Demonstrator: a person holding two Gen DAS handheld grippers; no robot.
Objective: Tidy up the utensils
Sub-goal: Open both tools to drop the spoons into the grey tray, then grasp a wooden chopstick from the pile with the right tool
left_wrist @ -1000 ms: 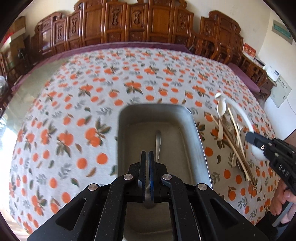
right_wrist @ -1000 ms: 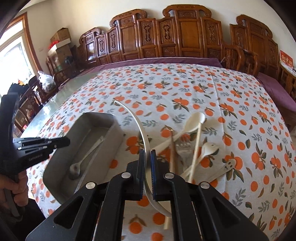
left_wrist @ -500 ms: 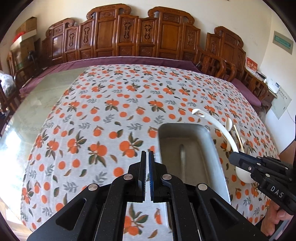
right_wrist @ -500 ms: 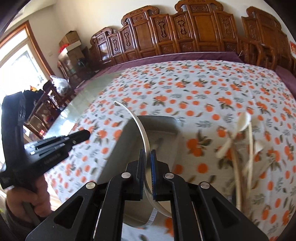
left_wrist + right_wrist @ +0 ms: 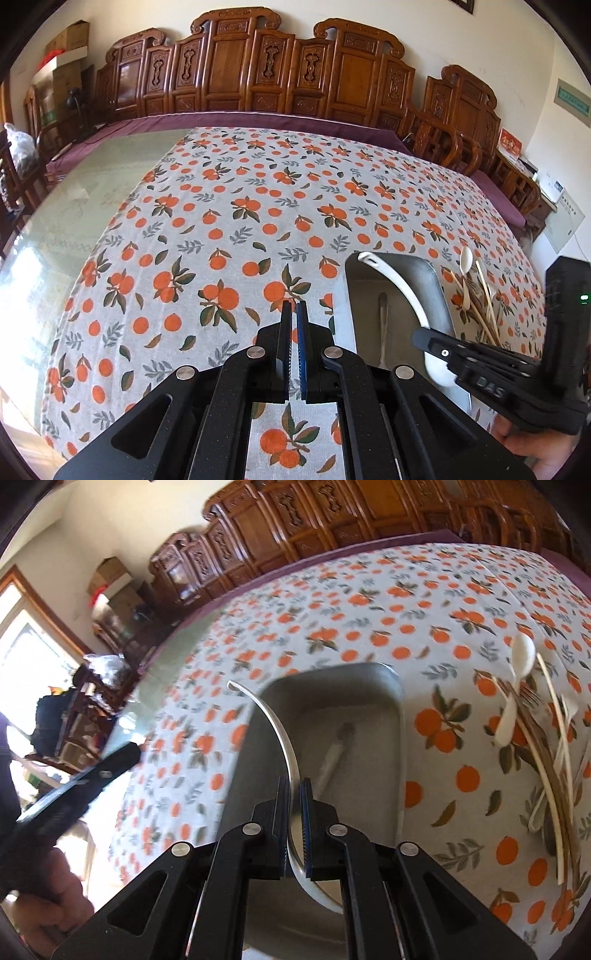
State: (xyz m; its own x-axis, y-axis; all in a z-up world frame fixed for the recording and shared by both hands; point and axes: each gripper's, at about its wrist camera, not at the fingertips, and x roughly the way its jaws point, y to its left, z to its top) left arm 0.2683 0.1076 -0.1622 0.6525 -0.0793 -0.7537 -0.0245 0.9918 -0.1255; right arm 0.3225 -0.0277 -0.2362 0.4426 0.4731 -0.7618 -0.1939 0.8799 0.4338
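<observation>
A grey metal tray (image 5: pixel 439 295) (image 5: pixel 369 686) sits on the orange-patterned tablecloth with one metal spoon (image 5: pixel 382 325) (image 5: pixel 334 753) lying in it. My right gripper (image 5: pixel 294 786) is shut on a white ladle-like spoon (image 5: pixel 275 727) and holds it over the tray; the same spoon shows in the left wrist view (image 5: pixel 402 288), with the right gripper (image 5: pixel 419 338) beside it. My left gripper (image 5: pixel 293 308) is shut and empty, over bare cloth left of the tray. A pile of white spoons, a fork and chopsticks (image 5: pixel 532 720) (image 5: pixel 476 295) lies right of the tray.
Carved wooden chairs (image 5: pixel 280 74) line the table's far side. A glass-covered strip of table (image 5: pixel 85 192) lies left of the cloth. The left gripper (image 5: pixel 79 775) and the hand holding it show at the left edge of the right wrist view.
My right gripper has carried the white spoon left from the pile to above the tray. My left gripper has moved back and left, off the tray, leaving the metal spoon inside.
</observation>
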